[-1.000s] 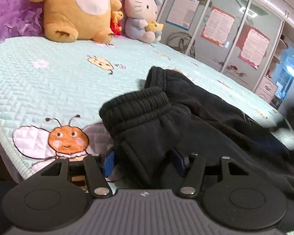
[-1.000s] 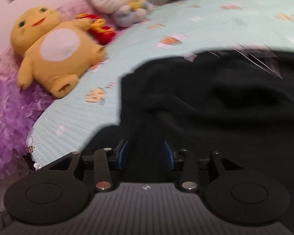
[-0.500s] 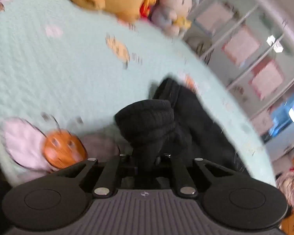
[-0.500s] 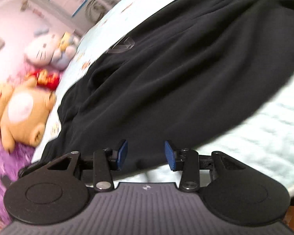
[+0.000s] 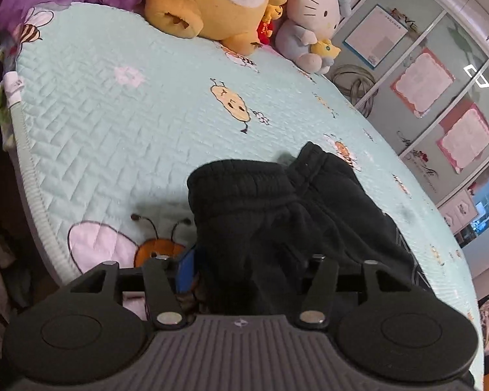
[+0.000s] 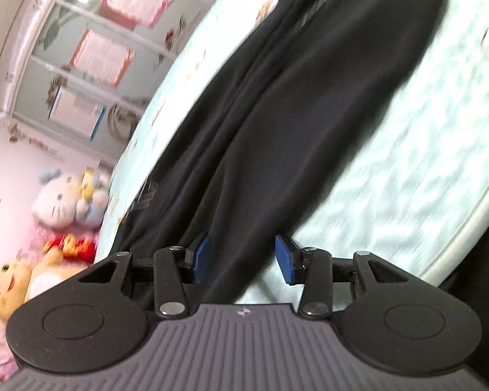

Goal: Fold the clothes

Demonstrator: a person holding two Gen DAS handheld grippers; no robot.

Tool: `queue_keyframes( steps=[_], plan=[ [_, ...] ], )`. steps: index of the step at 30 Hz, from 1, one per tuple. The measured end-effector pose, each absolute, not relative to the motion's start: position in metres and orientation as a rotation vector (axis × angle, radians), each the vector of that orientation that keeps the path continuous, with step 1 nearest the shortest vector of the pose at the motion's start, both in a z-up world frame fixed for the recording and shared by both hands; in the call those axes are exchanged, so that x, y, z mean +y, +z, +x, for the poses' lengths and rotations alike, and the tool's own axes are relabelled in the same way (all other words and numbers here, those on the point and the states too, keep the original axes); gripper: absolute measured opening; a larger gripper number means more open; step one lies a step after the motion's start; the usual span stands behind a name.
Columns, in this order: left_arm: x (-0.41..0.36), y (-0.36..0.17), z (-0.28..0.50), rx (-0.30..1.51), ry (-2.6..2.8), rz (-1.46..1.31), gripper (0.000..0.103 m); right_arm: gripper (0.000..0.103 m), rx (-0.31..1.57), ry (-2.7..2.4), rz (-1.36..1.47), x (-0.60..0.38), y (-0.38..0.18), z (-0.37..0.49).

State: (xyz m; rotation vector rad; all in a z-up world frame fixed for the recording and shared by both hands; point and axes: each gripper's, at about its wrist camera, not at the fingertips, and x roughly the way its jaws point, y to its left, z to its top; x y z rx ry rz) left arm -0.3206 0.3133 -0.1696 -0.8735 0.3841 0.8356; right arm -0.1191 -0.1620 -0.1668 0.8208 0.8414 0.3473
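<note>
Black trousers [image 5: 277, 215] near bed edge [image 5: 26, 150], bare quilt [image 5: 120, 120] beyond waistband [image 5: 241, 179]

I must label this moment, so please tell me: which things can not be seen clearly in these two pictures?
- Left wrist view: the left gripper has jaws opening; the black trousers cover its right pad, so contact there is unclear.
- Right wrist view: the trouser legs' far ends are cut off by the top edge.
- Right wrist view: motion blur smears the bedspread pattern.
- Right gripper: trousers between pads, contact unclear.

left gripper [image 5: 247, 270]: jaws opening, angling downward | right gripper [image 6: 243, 259]: jaws parted, rolled sideways, angling downward
</note>
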Motion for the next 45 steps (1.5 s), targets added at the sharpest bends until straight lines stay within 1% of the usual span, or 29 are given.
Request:
queue_keyframes(
  steps=[4,7,10,13,14,16,17,18,19,20,21,23,24,25,27,30,33,34,36,37,38,39,41,42,43,45],
  plan=[
    [0.317,-0.175,-0.314,0.411,0.82,-0.899,0.062,0.051,0.735,0.164,0.898,-0.216,-0.166,-0.11],
    [0.318,-0.18,-0.308,0.432,0.82,-0.912,0.062,0.051,0.671,0.082,0.998,-0.255,-0.172,-0.102],
    [0.317,-0.183,-0.301,0.45,0.827,-0.911,0.062,0.052,0.616,0.011,1.032,-0.284,-0.178,-0.092],
    [0.318,-0.187,-0.294,0.467,0.853,-0.922,0.062,0.052,0.595,-0.024,1.086,-0.305,-0.191,-0.071],
    [0.319,-0.189,-0.291,0.472,0.864,-0.926,0.062,0.052,0.588,-0.029,1.109,-0.31,-0.197,-0.062],
    [0.32,-0.191,-0.285,0.484,0.88,-0.93,0.057,0.052,0.569,-0.015,1.158,-0.313,-0.209,-0.047],
    [0.321,-0.191,-0.282,0.493,0.876,-0.92,0.037,0.044,0.566,-0.005,1.175,-0.312,-0.213,-0.04],
    [0.321,-0.191,-0.279,0.502,0.872,-0.911,0.015,0.037,0.579,0.001,1.176,-0.313,-0.216,-0.033],
    [0.321,-0.189,-0.277,0.509,0.867,-0.901,0.01,0.011,0.599,0.009,1.174,-0.313,-0.217,-0.026],
    [0.321,-0.184,-0.278,0.512,0.86,-0.891,0.007,0.002,0.616,0.021,1.164,-0.313,-0.212,-0.022],
    [0.32,-0.177,-0.281,0.499,0.846,-0.884,0.007,0.002,0.604,0.028,1.154,-0.317,-0.204,-0.023],
    [0.319,-0.156,-0.295,0.423,0.793,-0.879,0.007,0.001,0.567,0.042,1.126,-0.325,-0.184,-0.029],
    [0.318,-0.147,-0.301,0.406,0.769,-0.864,0.008,0.001,0.518,0.052,1.091,-0.33,-0.168,-0.039],
    [0.318,-0.142,-0.305,0.402,0.752,-0.851,0.008,0.001,0.48,0.054,1.051,-0.335,-0.154,-0.048],
    [0.319,-0.149,-0.305,0.444,0.745,-0.83,0.009,0.001,0.466,0.032,0.989,-0.339,-0.141,-0.065],
    [0.32,-0.182,-0.298,0.541,0.759,-0.839,0.011,0.002,0.557,0.022,0.951,-0.341,-0.161,-0.06],
    [0.315,-0.195,-0.305,0.53,0.759,-0.872,0.013,0.002,0.677,-0.014,0.979,-0.342,-0.193,-0.049],
    [0.314,-0.197,-0.308,0.526,0.758,-0.88,0.014,0.005,0.661,-0.011,1.005,-0.342,-0.193,-0.052],
    [0.314,-0.192,-0.314,0.521,0.755,-0.886,0.024,0.009,0.624,0.005,1.053,-0.342,-0.191,-0.057],
    [0.314,-0.191,-0.316,0.522,0.758,-0.887,0.026,0.015,0.614,0.006,1.072,-0.343,-0.19,-0.058],
    [0.314,-0.189,-0.319,0.523,0.759,-0.888,0.031,0.025,0.619,-0.005,1.074,-0.344,-0.189,-0.059],
    [0.313,-0.188,-0.322,0.522,0.759,-0.89,0.033,0.026,0.616,-0.014,1.066,-0.348,-0.187,-0.065],
    [0.307,-0.186,-0.326,0.519,0.753,-0.899,0.043,0.028,0.609,-0.04,1.043,-0.352,-0.183,-0.072],
    [0.304,-0.186,-0.328,0.522,0.753,-0.905,0.044,0.03,0.605,-0.055,1.035,-0.354,-0.182,-0.075],
    [0.302,-0.186,-0.328,0.527,0.751,-0.91,0.044,0.035,0.597,-0.066,1.039,-0.356,-0.182,-0.077],
    [0.299,-0.185,-0.331,0.538,0.737,-0.918,0.044,0.038,0.586,-0.081,1.043,-0.361,-0.183,-0.077]
  ],
)
